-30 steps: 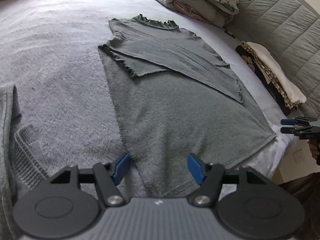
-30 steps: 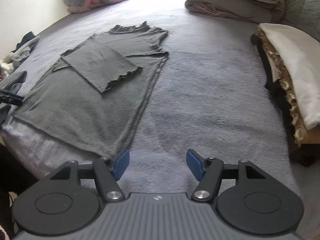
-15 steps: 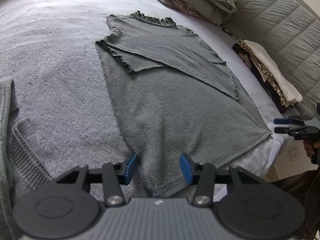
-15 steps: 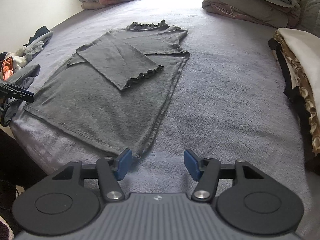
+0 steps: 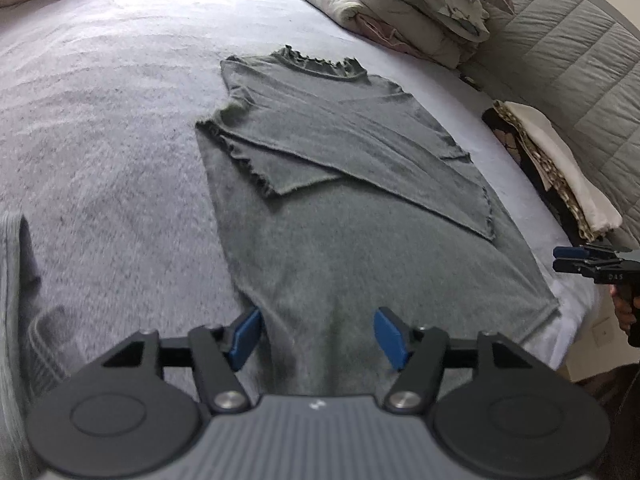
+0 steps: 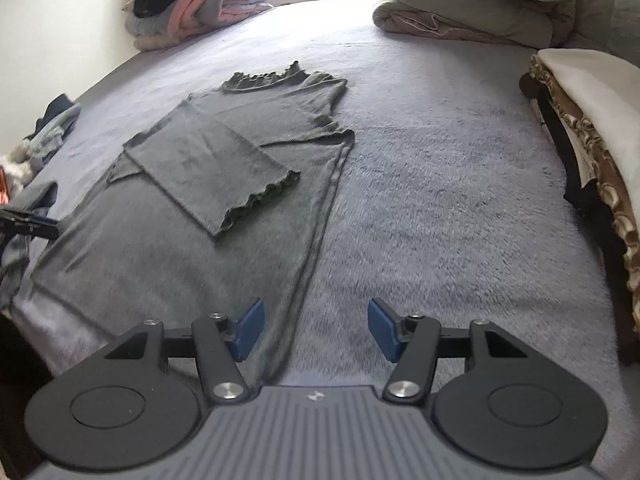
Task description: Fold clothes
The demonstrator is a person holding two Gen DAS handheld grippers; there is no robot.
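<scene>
Open left gripper (image 5: pixel 316 338), jaws just widened, straddles the shirt (image 5: pixel 340 200) hem's lower-left corner; open right gripper (image 6: pixel 316 328) frames the opposite corner

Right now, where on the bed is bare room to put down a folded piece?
The bare blanket between the grey top and the cream pile is free. Crowded: the far end, with the quilts and the pink stack.

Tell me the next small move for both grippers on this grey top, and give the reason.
Probably lower both onto the hem corners and close. The grey top lies flat, sleeves already folded in. The left gripper, jaws just opened again, and the right gripper are open above the two bottom corners, gripping nothing.
</scene>
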